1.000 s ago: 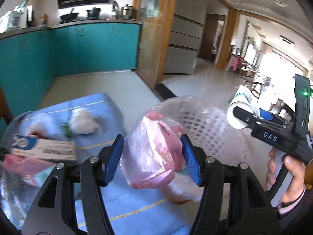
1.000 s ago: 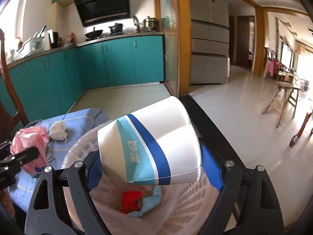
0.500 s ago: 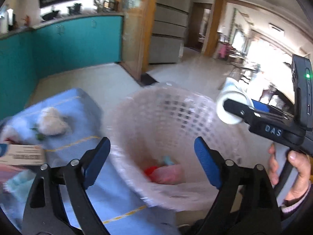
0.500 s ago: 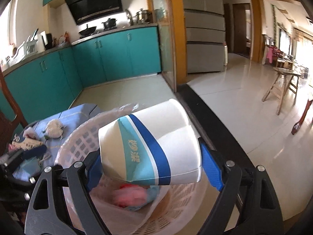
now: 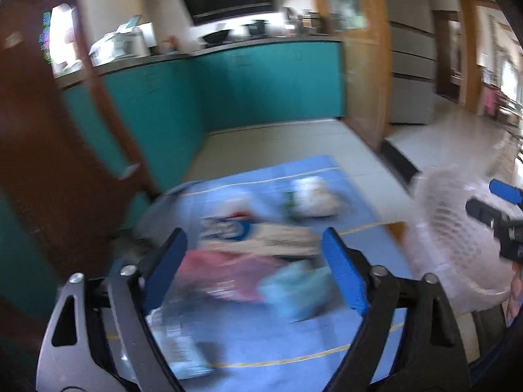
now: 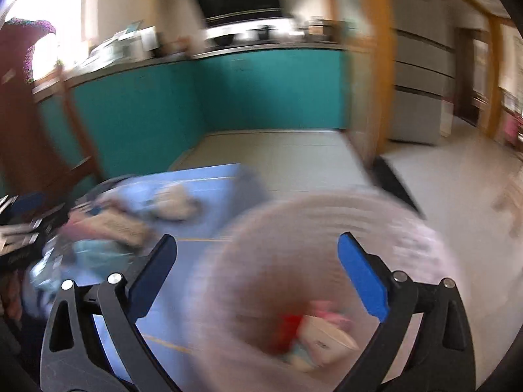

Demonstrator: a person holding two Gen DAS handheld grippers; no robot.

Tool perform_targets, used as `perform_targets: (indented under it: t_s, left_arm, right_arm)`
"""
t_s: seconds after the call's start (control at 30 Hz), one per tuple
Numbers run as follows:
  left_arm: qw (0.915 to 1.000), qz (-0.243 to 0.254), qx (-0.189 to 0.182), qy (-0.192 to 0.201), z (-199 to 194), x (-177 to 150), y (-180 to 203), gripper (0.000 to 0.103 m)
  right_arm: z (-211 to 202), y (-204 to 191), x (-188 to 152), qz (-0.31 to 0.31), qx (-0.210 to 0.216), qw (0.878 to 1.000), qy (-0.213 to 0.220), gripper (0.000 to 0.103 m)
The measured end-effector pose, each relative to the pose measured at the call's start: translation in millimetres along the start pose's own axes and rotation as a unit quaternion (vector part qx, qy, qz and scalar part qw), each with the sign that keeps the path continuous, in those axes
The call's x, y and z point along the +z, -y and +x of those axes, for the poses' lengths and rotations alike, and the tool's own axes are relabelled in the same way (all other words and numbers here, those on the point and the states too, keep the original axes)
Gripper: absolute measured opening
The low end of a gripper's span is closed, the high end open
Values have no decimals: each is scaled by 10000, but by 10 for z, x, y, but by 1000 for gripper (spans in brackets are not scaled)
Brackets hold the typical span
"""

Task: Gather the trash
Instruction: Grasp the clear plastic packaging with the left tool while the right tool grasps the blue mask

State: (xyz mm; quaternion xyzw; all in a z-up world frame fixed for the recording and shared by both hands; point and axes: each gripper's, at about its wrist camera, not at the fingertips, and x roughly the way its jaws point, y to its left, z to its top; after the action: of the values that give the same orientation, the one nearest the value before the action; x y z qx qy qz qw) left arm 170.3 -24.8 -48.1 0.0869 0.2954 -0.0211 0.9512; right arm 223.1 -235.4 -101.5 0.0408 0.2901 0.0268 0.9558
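Note:
Both views are motion-blurred. My left gripper [image 5: 255, 261] is open and empty above the blue tablecloth [image 5: 261, 343], over a pink bag [image 5: 225, 271], a light-blue wrapper [image 5: 294, 287] and a toothpaste box [image 5: 261, 238]. A white crumpled wad [image 5: 315, 196] lies farther back. My right gripper [image 6: 258, 268] is open and empty above the white mesh basket [image 6: 261, 238], which holds the paper cup [image 6: 323, 339], pink bag and red scrap [image 6: 287, 330]. The basket also shows in the left wrist view [image 5: 451, 228].
A brown wooden chair [image 5: 49, 163] stands at the left of the table. Teal kitchen cabinets [image 5: 245, 88] run along the back, with a wooden door frame [image 5: 366, 65] and tiled floor [image 6: 441, 176] to the right. A clear plastic wrapper [image 5: 176, 343] lies at the table's near edge.
The left gripper dropped the pink bag into the basket and swung back left over the table's trash. The right gripper opened and the paper cup fell into the basket.

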Motion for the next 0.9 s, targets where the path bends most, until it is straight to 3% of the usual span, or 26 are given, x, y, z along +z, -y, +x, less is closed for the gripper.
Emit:
perform_targets:
  t_s: [0.1,0.23,0.47,0.57,0.63,0.67,0.77,0.9]
  left_arm:
    - [9985,-296,267,-368,11,-169,-491,82]
    - [9903,-544,427,-1209,266,-392,-901,82]
    - [9854,252,542,-1594,618,-632,-831,82]
    - [9839,305,436,-1704,704,-665,-808,82]
    - [9839,169,266,-1758,727,-686,-843,69]
    - [9837,55,132,-1792,735,-692,-864,58]
    - [9841,-90,-9,-1776,729,-686,-897,40]
    - [9873,-177,-193,-1569,590,-671,-899,31]
  right_arm:
    - [236,-579,-8,-642,334,9972,-169,97]
    - [451,-1000,-20,-1071,477,9926,-318,97]
    - [681,-1243,-14,-966,930,9890,-623,97]
    - [708,-1347,-48,-1009,1213,9848,-727,97]
    - [733,-1444,-88,-1157,1274,9820,-779,97]
    - [746,-1487,-107,-1230,1275,9809,-800,97]
    - [811,-1604,-166,-1395,1269,9781,-883,97]
    - [960,-1720,-249,-1459,1162,9767,-1065,97]
